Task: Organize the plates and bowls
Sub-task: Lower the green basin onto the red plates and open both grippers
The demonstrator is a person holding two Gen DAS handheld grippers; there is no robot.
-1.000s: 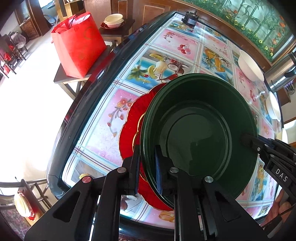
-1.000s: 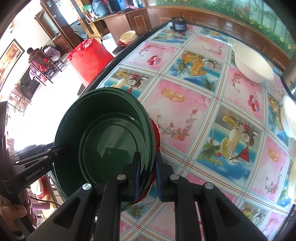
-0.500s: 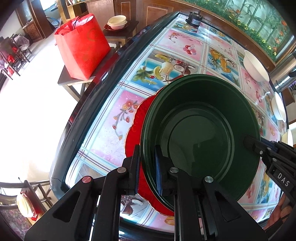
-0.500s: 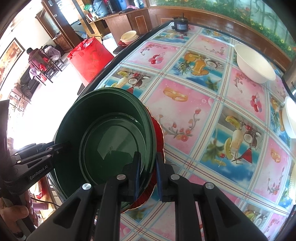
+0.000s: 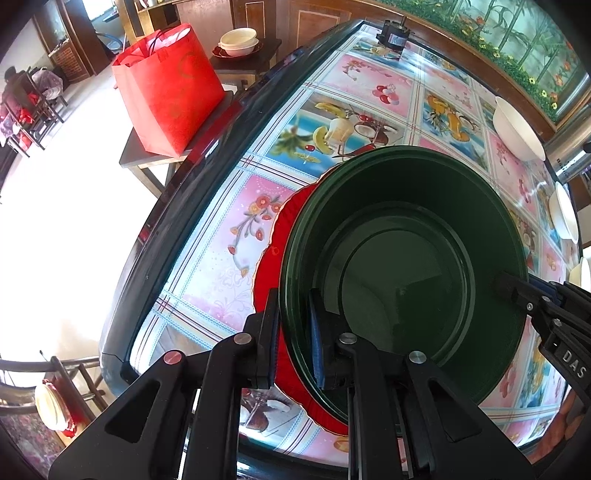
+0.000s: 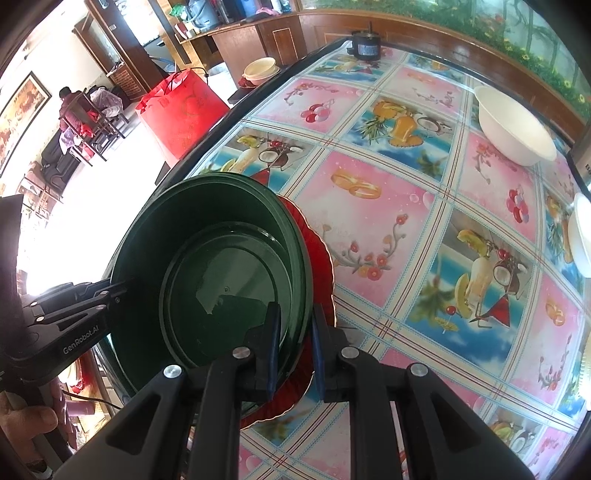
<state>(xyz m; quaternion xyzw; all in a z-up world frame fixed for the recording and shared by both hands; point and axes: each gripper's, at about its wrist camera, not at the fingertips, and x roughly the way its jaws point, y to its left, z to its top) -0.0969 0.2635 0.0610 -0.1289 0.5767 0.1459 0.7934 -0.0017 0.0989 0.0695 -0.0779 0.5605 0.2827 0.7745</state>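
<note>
A large dark green bowl (image 5: 406,240) (image 6: 207,229) sits over a red plate (image 5: 273,258) (image 6: 321,258) with a gold rim, near the table's left edge. My left gripper (image 5: 294,332) has the bowl's near rim between its pads. Its jaws are just opening, and the pads still look closed on the rim. In the right wrist view the left gripper (image 6: 122,291) reaches in from the left. My right gripper (image 6: 295,332) is shut on the opposite rim, and its tip (image 5: 506,284) shows at the bowl's right side. Whether the bowl rests on the plate is hidden.
A white bowl (image 5: 517,129) (image 6: 513,129) stands at the far right of the fruit-patterned table. Another white dish (image 5: 563,210) (image 6: 581,236) lies at the right edge, and a small black motor (image 5: 393,35) at the far end. Beyond the table's edge (image 5: 177,206) is a red bag (image 5: 166,92) on a side table.
The green bowl now hides a little more of the red plate. Both grippers have stayed on its rim.
</note>
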